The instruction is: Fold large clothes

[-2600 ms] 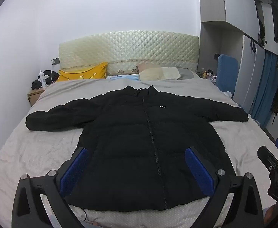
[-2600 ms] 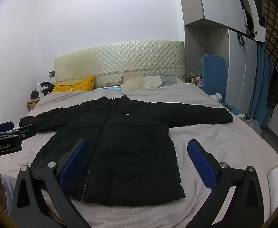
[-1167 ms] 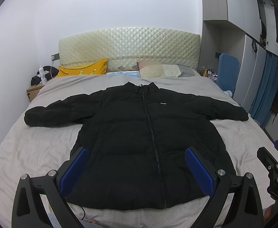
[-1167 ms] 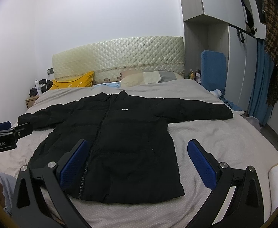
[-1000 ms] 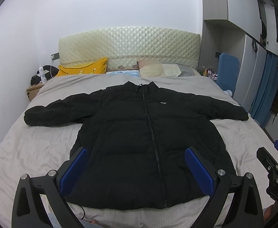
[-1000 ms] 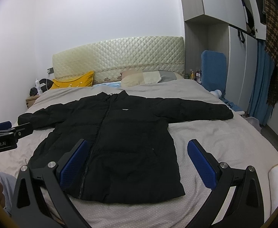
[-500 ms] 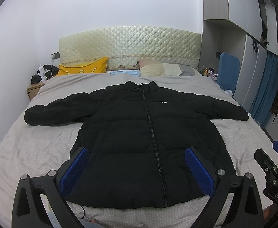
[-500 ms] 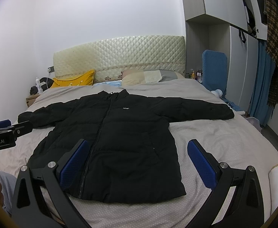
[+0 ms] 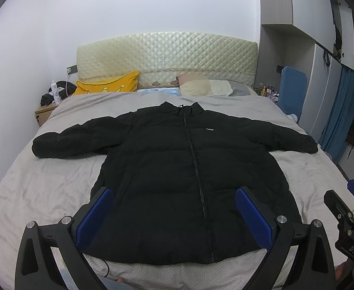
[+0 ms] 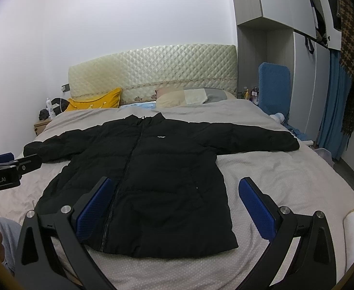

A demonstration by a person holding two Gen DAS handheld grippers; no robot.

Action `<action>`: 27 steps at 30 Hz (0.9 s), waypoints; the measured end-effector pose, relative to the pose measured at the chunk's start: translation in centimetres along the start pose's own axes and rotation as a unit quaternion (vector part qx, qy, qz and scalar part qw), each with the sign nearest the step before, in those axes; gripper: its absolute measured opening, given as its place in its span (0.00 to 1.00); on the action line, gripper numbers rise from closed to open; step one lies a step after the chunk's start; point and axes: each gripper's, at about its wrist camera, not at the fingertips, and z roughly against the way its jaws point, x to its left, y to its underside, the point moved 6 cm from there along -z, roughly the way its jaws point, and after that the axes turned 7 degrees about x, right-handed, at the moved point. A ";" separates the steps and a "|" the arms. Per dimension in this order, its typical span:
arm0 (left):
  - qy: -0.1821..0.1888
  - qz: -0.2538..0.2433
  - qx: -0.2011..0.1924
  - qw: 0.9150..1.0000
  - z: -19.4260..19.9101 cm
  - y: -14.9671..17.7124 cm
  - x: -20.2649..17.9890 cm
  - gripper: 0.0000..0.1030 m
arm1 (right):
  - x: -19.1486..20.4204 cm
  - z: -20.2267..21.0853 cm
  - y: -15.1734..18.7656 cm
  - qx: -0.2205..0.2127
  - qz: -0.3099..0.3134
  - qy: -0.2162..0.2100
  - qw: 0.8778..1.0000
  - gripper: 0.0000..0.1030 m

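I see a big bed (image 9: 43, 188) with a wrinkly grey sheet. A black puffy jacket (image 9: 172, 169) lies flat on it (sleeves spread wide), with a yellow pillow (image 9: 108, 88) and pale pillows (image 9: 204, 88) at the top.

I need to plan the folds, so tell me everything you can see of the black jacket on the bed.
The black jacket is a puffy, quilted-looking coat lying flat and face up on the grey bed, collar toward the headboard, hem toward the cameras. Its front zipper is closed up to the stand-up collar, and a small white logo sits on the chest. Both sleeves are spread straight out sideways. Nothing lies on it; both grippers are open and hold nothing.
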 end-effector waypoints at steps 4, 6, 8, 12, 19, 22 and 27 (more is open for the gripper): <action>0.001 0.000 -0.001 1.000 0.0 0.1 0.0 0.99 | 0.2 -0.1 0.0 0.003 0.003 -0.001 1.000 1.00; 0.002 0.000 -0.002 1.000 0.1 0.1 -0.1 0.99 | 0.2 -0.2 -0.1 0.004 0.003 -0.003 1.000 1.00; 0.002 0.000 -0.002 1.000 0.2 0.2 -0.1 0.99 | 0.2 -0.3 -0.1 0.006 0.004 -0.009 1.000 1.00; 0.010 0.011 -0.003 1.000 0.5 0.0 0.3 0.99 | 0.1 -0.1 -0.4 0.003 0.004 -0.014 1.000 1.00; 0.008 0.012 0.002 1.000 0.6 -0.3 0.5 0.99 | 0.2 0.1 -0.8 -0.001 0.006 -0.011 1.000 1.00; 0.011 0.009 0.002 1.000 0.6 -0.4 0.3 0.99 | 0.5 0.1 -0.8 0.001 0.010 -0.011 1.000 1.00; 0.043 0.023 -0.010 0.999 0.8 -1.7 0.0 0.99 | 0.4 -0.2 -1.1 0.002 0.011 -0.018 1.000 1.00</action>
